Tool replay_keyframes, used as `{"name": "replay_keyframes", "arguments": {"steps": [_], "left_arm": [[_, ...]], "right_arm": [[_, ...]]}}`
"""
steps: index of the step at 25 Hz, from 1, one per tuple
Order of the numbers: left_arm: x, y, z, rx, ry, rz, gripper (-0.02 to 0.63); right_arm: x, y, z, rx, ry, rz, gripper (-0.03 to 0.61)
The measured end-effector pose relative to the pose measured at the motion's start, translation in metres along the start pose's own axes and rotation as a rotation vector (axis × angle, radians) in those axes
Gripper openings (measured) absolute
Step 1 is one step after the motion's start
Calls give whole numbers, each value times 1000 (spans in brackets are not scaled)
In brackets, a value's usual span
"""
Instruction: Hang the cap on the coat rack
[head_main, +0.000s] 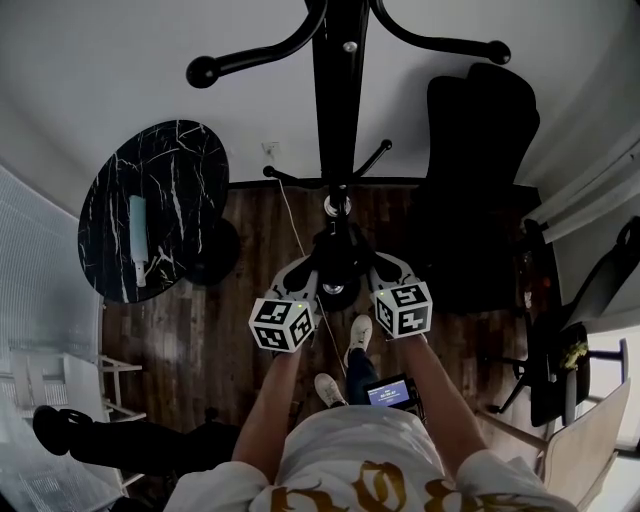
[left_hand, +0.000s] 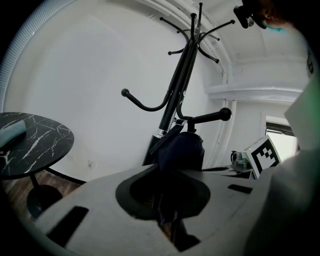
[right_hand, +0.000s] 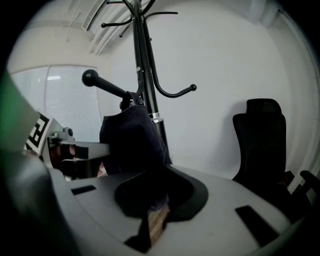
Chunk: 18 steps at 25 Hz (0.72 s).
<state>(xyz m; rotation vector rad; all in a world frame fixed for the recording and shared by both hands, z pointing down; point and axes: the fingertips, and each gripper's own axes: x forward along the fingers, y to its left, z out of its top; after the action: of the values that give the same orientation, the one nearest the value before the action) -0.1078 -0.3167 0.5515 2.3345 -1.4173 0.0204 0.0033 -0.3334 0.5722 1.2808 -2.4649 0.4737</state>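
Observation:
A dark navy cap (head_main: 338, 262) hangs between both grippers, close against the black coat rack's pole (head_main: 338, 100). My left gripper (head_main: 300, 282) is shut on one side of the cap (left_hand: 180, 147), whose cloth runs down into its jaws. From the other side my right gripper (head_main: 388, 276) is shut on the cap (right_hand: 132, 137). A ball-tipped hook (left_hand: 225, 114) juts out just above the cap; the same hook (right_hand: 90, 77) shows in the right gripper view. Higher hooks (left_hand: 200, 30) branch off near the top of the rack.
A round black marble table (head_main: 150, 205) with a pale object (head_main: 138, 228) on it stands at the left. Right of the rack is a black office chair (head_main: 478, 150). The person's feet (head_main: 345, 362) stand on the wood floor near the rack's base.

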Motion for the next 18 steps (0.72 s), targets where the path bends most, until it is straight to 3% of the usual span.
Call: {"name": "replay_keyframes", "arguments": {"steps": [6,8,9,12,18], "left_arm": [[0,4,-1,24,4,4,29],[-1,4,-2,18,5,8,31],[-1,5,-3,15,8,9,40],[-1,9,-5,8,8,13,149],[-9,12,-2,35,-8,30,186]], "right_arm": [[1,4,-4,-32,-10,-12,29],[0,3,-8,-25,-2,-16,58],[-1,3,-9,-17,-1,-21,72],[-6,3,-8,1,-9,-29,84],[-14,3,-5,2,-21,-45,100]]}}
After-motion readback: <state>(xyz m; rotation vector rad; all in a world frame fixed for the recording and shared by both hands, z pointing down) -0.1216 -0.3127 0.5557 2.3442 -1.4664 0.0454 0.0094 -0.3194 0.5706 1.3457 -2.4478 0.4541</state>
